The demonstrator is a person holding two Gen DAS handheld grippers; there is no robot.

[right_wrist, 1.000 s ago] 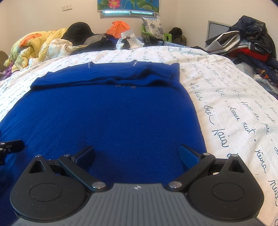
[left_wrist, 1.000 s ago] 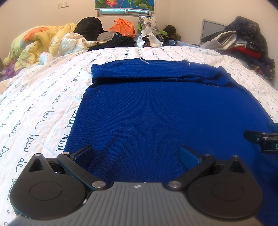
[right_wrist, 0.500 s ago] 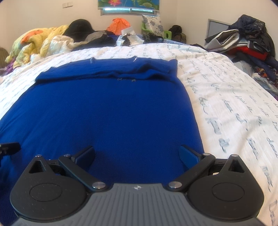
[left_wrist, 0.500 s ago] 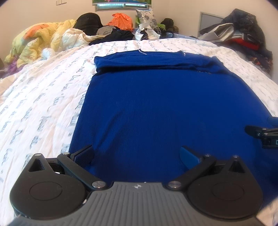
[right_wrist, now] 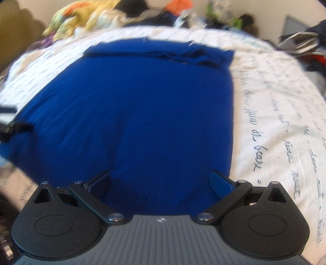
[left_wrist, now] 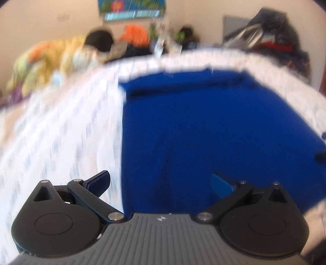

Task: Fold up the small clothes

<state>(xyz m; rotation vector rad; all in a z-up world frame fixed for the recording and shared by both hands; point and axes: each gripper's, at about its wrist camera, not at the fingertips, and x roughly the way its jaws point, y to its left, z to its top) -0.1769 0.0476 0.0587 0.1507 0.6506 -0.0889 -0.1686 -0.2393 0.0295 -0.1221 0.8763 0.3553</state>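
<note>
I see both tools, left point(left_wrist: 161, 181) and right point(right_wrist: 161, 181), spread wide at the blue garment's point(right_wrist: 142, 102) near hem, apparently empty through blur.

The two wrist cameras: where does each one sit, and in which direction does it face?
Left wrist: sits behind the open left gripper, faces along the bed over the blue garment's left edge; blurred.
Right wrist: sits behind the open right gripper, faces over the garment's right edge and the lettered bedsheet.
Shared: the garment, the bedsheet, the far clothes pile.
</note>
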